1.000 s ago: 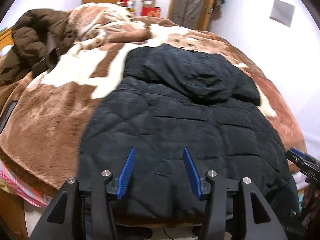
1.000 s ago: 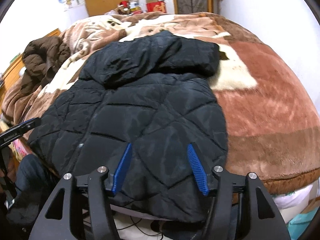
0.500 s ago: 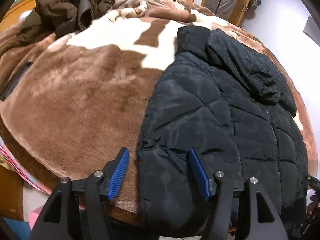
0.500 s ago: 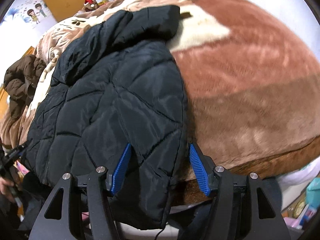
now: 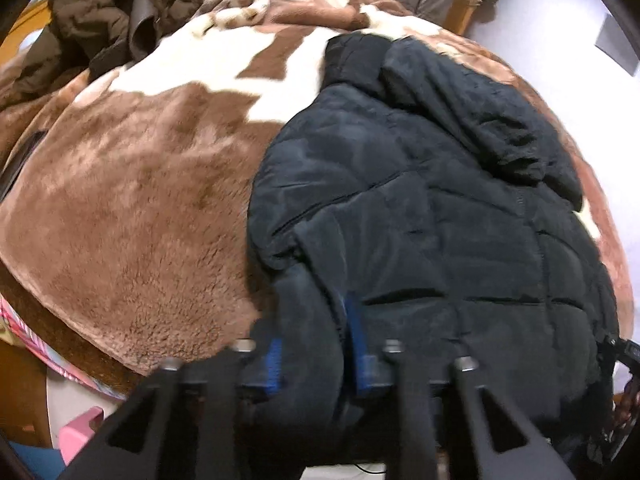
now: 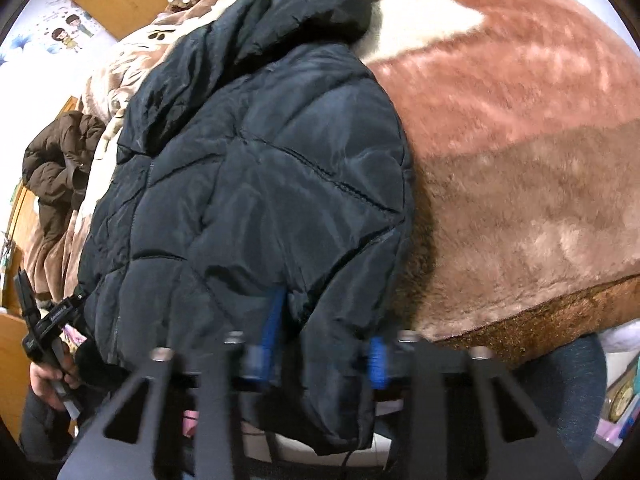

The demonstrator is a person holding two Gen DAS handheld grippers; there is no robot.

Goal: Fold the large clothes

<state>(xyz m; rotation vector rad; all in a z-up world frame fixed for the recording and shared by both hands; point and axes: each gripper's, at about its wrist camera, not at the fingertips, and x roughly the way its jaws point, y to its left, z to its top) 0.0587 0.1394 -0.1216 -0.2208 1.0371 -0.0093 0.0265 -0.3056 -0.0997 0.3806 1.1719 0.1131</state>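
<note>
Below, the black jacket (image 5: pixel 420 216) hem swallows both closing tongs' blue pads (image 6: pixel 274 316).

Both fisheye views were evenly lit by soft indoor light, with dark rounded corners and strong bowing toward the edges. Motion blur smeared the gripper fingers (image 5: pixel 354 332) low in each frame and softened the black jacket (image 5: pixel 440 220), whose shiny fabric caught pale glare. White walls (image 5: pixel 560 40) looked nearly blown out.
</note>
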